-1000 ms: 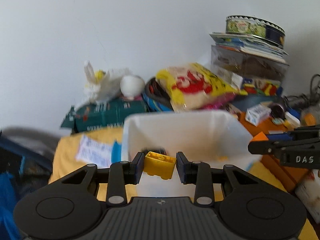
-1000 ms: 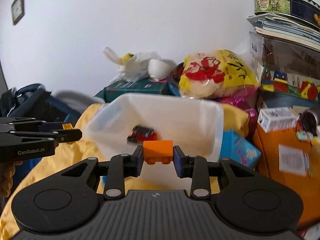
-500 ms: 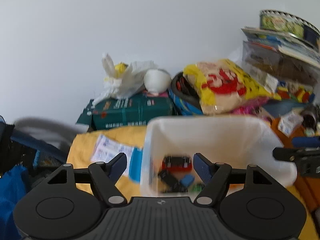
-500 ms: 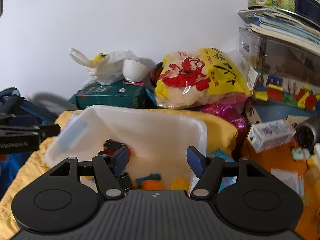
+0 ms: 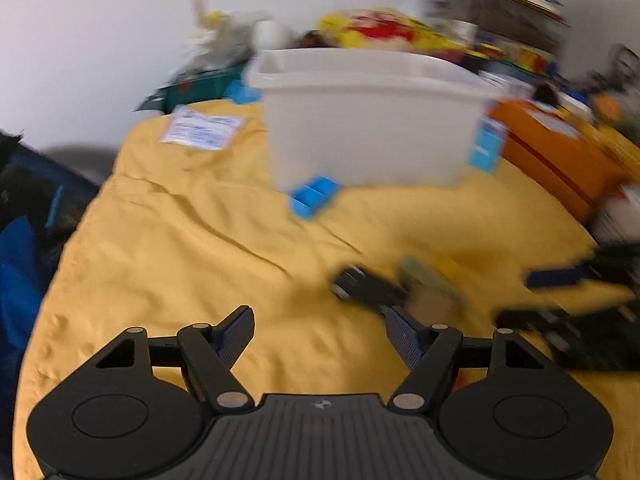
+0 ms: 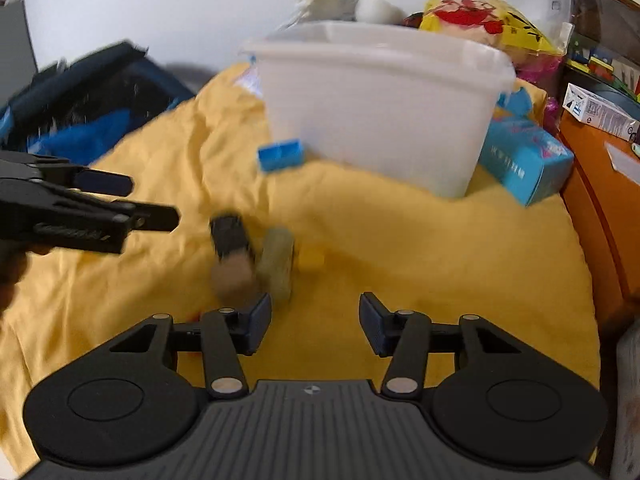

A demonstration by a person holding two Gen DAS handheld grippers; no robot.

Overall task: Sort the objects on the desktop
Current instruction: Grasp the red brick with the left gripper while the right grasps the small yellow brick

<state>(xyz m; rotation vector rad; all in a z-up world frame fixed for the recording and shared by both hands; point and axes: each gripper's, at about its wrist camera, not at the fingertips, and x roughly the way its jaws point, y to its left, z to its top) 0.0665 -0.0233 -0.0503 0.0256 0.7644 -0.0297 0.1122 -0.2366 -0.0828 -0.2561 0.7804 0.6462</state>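
Observation:
A white plastic bin (image 5: 372, 120) (image 6: 384, 100) stands on the yellow cloth (image 5: 192, 240). A blue brick (image 5: 314, 198) (image 6: 279, 155) lies at its front foot. Nearer me lie a black piece (image 6: 230, 234) (image 5: 366, 286), a tan and olive piece (image 6: 276, 258) (image 5: 430, 288) and a small yellow brick (image 6: 311, 258), all blurred. My left gripper (image 5: 320, 334) is open and empty, low over the cloth; it also shows at the left in the right wrist view (image 6: 96, 212). My right gripper (image 6: 315, 318) is open and empty, just behind the olive piece.
A light blue box (image 6: 524, 160) leans by the bin's right side. An orange box (image 5: 560, 152) stands at the right. A dark blue bag (image 6: 80, 100) lies off the cloth's left edge. Bags, books and boxes pile up behind the bin.
Both grippers let their bricks go over the bin, the yellow from the left, the orange from the right. Both have since pulled back and dropped low over the cloth, jaws wide.

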